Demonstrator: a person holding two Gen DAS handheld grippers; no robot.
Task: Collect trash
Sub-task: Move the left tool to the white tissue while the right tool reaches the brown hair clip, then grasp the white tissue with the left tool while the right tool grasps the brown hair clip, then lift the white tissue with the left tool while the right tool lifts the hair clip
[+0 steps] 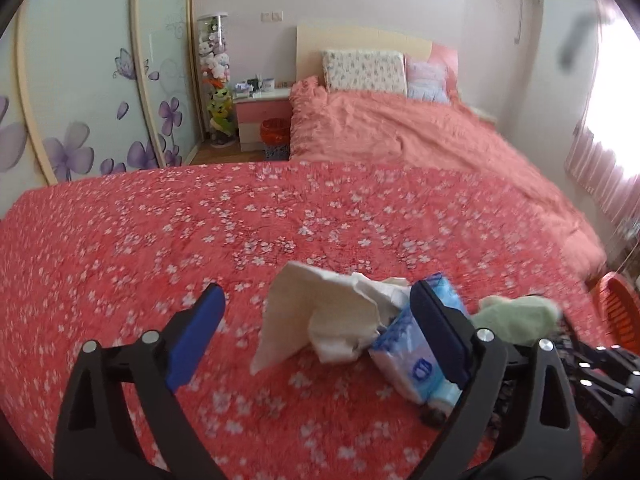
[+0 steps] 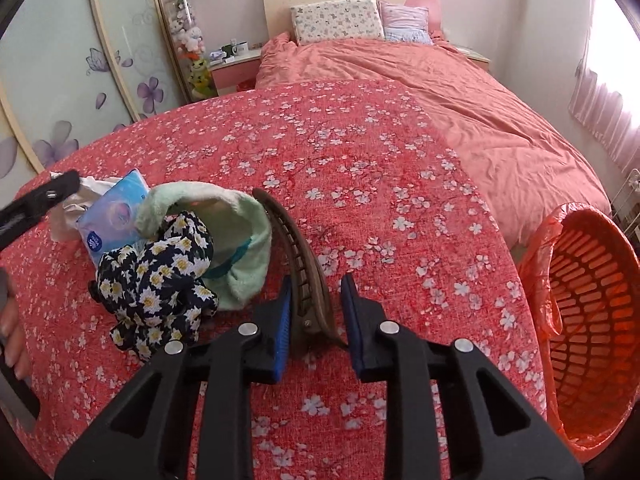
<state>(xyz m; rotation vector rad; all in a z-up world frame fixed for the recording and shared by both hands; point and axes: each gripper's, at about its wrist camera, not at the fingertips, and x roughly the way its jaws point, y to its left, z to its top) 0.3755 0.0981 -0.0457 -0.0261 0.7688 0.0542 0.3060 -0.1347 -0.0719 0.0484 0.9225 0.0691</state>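
Note:
On the flowered red bedspread [image 1: 168,240] lies a crumpled white tissue [image 1: 320,320] beside a blue tissue pack [image 1: 412,356]. My left gripper [image 1: 320,336] is open wide around both, its pads clear of them. A brown hair clip [image 2: 304,272] lies between the pads of my right gripper [image 2: 314,316]. The jaws are narrow; the left pad is against the clip and a sliver of cloth shows at the right pad. The tissue [image 2: 66,216] and the pack [image 2: 112,216] also show in the right wrist view. An orange lined trash basket [image 2: 580,300] stands off the bed's right edge.
A green headband [image 2: 228,240] and a dark floral scrunchie [image 2: 156,292] lie left of the clip. A hand [image 2: 12,340] shows at the left edge. A pink duvet [image 2: 440,92] and pillows [image 2: 336,20] lie beyond. A nightstand [image 1: 264,116] and wardrobe doors [image 1: 80,100] stand at the left.

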